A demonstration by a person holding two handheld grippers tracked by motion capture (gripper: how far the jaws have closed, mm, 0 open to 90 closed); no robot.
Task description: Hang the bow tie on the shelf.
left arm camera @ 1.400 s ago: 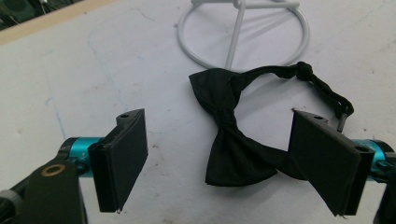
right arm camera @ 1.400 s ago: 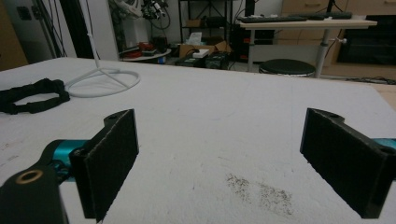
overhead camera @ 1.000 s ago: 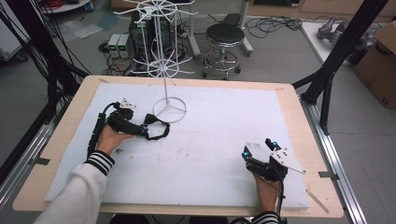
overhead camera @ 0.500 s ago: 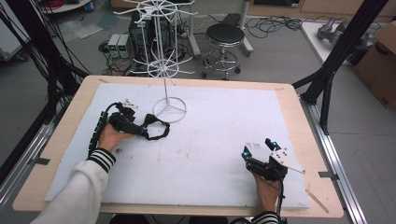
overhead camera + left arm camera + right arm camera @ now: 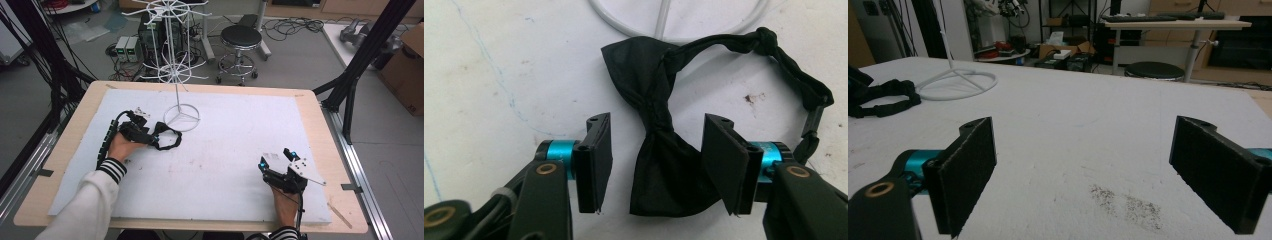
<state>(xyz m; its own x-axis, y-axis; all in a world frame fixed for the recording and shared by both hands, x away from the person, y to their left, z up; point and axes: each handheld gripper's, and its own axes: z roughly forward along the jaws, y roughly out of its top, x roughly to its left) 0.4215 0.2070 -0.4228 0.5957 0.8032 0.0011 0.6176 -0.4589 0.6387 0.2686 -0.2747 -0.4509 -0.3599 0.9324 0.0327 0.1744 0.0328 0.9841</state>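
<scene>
While lying flat on the white bench (image 5: 225,165), black bow tie (image 5: 664,150) sits between the jaws of the left hand-held gripper (image 5: 655,165), near wing and knot in the gap. Jaws about half open, just been closing in; a sliver of bench visible between left pad and cloth, right pad at the very edge of the near wing, contact there not clear enough to call. No firm squeeze visible. Far wing spread just past the jaw tips, its corner lying over the rim of the white wire ring. Strap looping from the knot out to one side, past a small knot in the band, then down by the right jaw.

Seen from the high view: left hand-held gripper (image 5: 150,137) on the near-left part of the bench, bow tie (image 5: 167,140) just ahead of it. Right hand-held gripper (image 5: 277,160) near the front right, well apart from the tie, jaws wide open with nothing between them, bare bench under the pads (image 5: 968,165).

Farther back, white wire rack (image 5: 181,117), ring base touching the tie, upright rod rising to spoked tiers. Beyond the bench edge, black stool (image 5: 241,37) on the floor.
</scene>
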